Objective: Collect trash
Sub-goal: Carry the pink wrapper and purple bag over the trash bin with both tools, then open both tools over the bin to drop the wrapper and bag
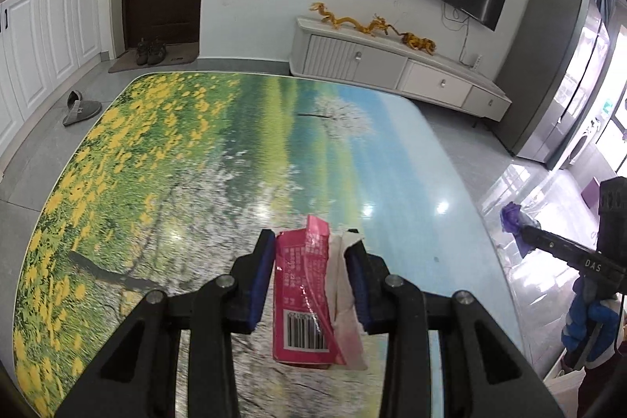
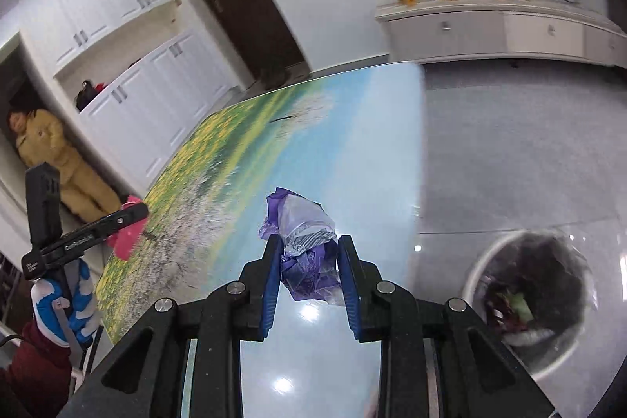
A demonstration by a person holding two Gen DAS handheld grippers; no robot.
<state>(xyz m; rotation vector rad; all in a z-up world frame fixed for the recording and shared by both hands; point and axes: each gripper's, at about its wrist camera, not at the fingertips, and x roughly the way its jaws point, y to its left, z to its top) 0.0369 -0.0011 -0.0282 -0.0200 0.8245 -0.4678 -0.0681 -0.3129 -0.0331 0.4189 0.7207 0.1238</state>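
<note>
Trash in both your claws, above the table (image 1: 156, 163).
Left view: your left claw (image 1: 313, 281) pinches the pink carton (image 1: 301, 300) by its flat sides; it looks light and easy to crush, so squeeze softly. Right view: your right claw (image 2: 309, 281) pinches the purple wrapper (image 2: 305, 245), soft and crinkly; the bin (image 2: 529, 300) is near.
</note>
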